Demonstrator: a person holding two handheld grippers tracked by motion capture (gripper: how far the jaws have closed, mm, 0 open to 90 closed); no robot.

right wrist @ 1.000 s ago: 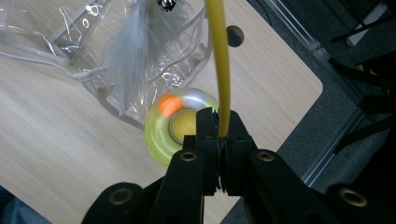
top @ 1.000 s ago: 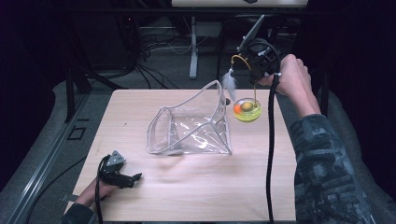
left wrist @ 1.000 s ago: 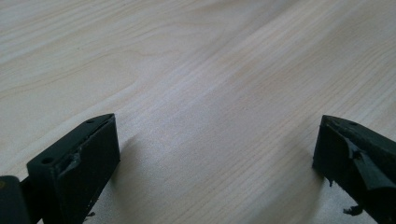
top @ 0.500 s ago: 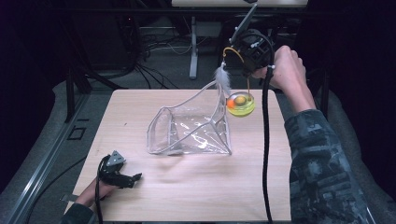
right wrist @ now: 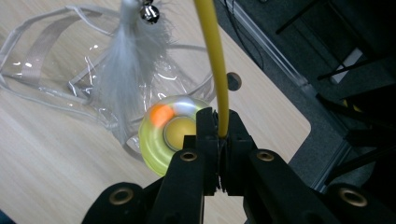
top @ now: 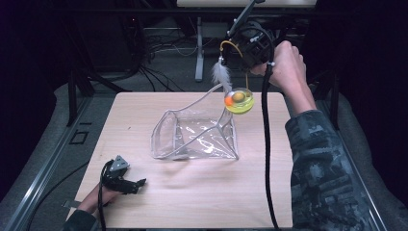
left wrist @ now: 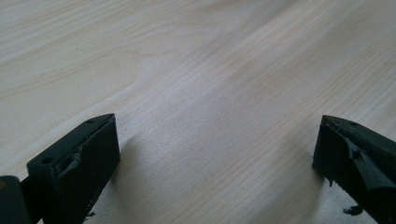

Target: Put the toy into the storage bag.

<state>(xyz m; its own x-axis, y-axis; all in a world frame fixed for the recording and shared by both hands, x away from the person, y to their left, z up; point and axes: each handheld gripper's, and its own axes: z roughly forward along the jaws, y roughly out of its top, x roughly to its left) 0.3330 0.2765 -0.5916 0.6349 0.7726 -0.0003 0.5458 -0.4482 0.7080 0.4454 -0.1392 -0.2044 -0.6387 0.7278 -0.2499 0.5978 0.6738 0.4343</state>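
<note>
Near the tabletop's [top: 192,202] front left corner the left gripper [top: 129,184] rests, jaws spread and empty. A clear plastic pouch [top: 197,134] sits mid-table. Above the far right edge, the right gripper [right wrist: 218,135] pinches a cat toy's [top: 239,100] yellow wire [right wrist: 212,60]; it looks light, springy, best held low.

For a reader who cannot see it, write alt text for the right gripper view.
Black tongs are shut on a yellow rod, holding a yellow disc toy with a white feather and bell above a wooden table. A clear bag lies behind.
</note>
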